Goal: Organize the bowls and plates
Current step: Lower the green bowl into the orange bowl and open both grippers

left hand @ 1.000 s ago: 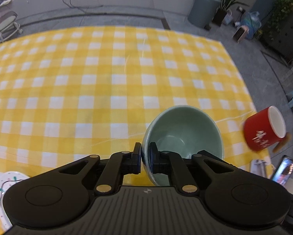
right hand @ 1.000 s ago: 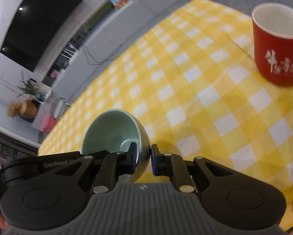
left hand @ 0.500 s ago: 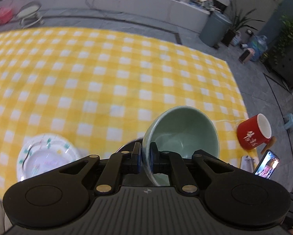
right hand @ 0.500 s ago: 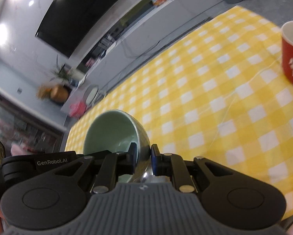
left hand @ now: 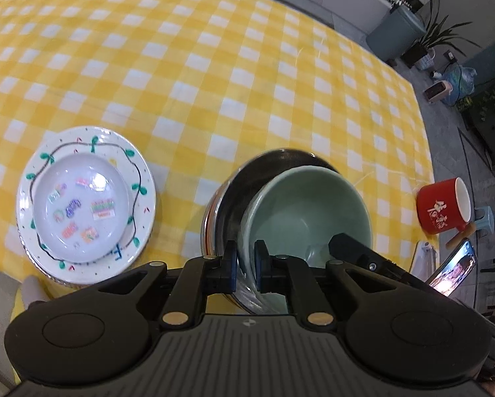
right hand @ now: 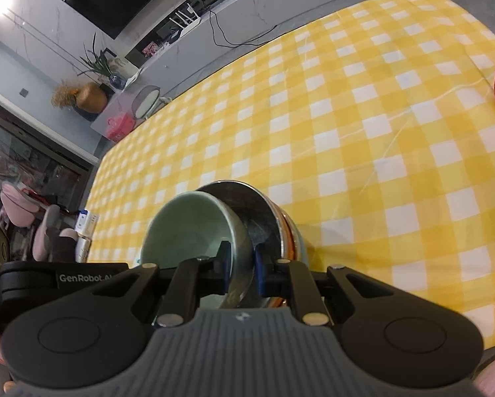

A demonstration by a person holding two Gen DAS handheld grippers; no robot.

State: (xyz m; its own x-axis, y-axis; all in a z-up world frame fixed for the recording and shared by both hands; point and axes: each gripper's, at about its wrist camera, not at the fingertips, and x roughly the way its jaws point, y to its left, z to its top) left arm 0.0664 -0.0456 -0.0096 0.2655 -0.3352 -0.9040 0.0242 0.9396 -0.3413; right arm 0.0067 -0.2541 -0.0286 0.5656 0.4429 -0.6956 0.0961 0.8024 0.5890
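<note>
Left wrist view, from left to right: a stack of white plates (left hand: pixel 87 198) with painted leaves and small coloured motifs sits on the yellow checked table (left hand: pixel 214 76). Beside it, apart from it, a stack of bowls (left hand: pixel 221 211) with a dark metal one on top and striped rims below holds a tilted pale green bowl (left hand: pixel 308 211). The left gripper (left hand: pixel 246 266) is narrowed onto the green bowl's near rim, one pad outside the wall and one inside. Part of the right gripper (left hand: pixel 363 256) reaches in at the bowl's other side. Further right stands a red mug (left hand: pixel 444 208), near the table's edge, then a lit phone (left hand: pixel 454 269).

Right wrist view: the green bowl (right hand: pixel 189 228) leans inside the metal bowl (right hand: pixel 257 211), and the right gripper (right hand: pixel 241 268) is closed narrowly over a rim, seemingly that of the green bowl, though the two walls overlap there.
</note>
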